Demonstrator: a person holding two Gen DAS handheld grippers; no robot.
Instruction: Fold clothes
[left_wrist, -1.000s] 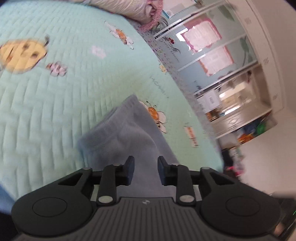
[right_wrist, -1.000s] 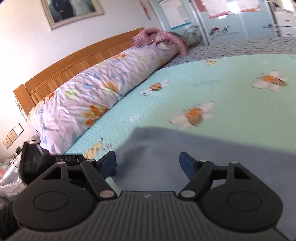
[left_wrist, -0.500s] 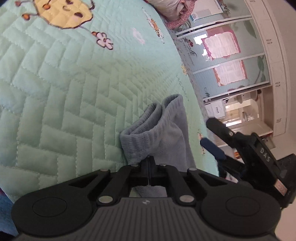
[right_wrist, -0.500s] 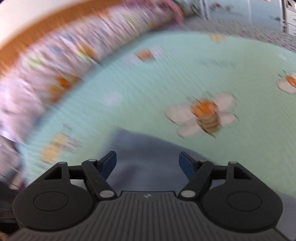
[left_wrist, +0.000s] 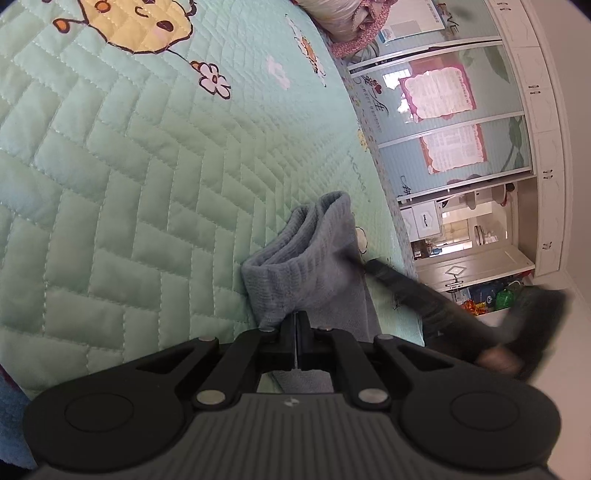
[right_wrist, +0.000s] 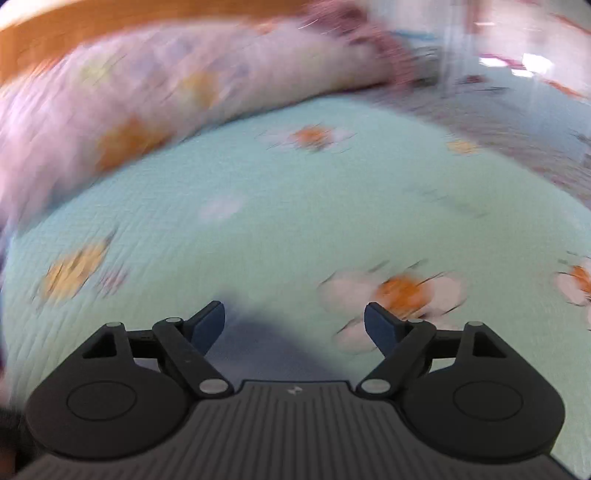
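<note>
Clenched tight, my left gripper (left_wrist: 296, 318) bites the ribbed hem of the grey-blue garment (left_wrist: 314, 258), low and a little right of centre in the left wrist view, with cloth pinched between the pads and more of it bunched just beyond them into two soft folds. That garment lies on the green quilted bedspread (left_wrist: 129, 177), near the bed's edge that runs down the right of the frame; past it I see sliding wardrobe doors (left_wrist: 454, 122). My right gripper (right_wrist: 294, 325) is released and its jaws are opening wider; in its own blurred view a grey-blue corner of the garment (right_wrist: 258, 332) sits low between the pads without either one pressing on it. From the left wrist view that same right gripper (left_wrist: 399, 284) shows as a dark smear at the lower right, its tip just beside the cloth's right edge. To do this step well, I judge I should keep the left grip steady as an anchor, settle the right tongs until the picture stops smearing, then slide one pad under the matching hem corner and close on both layers together. If I catch only the top layer, the fold will likely skew. Pulling the two corners gently apart first should flatten the bunching before I carry the edge over.
</note>
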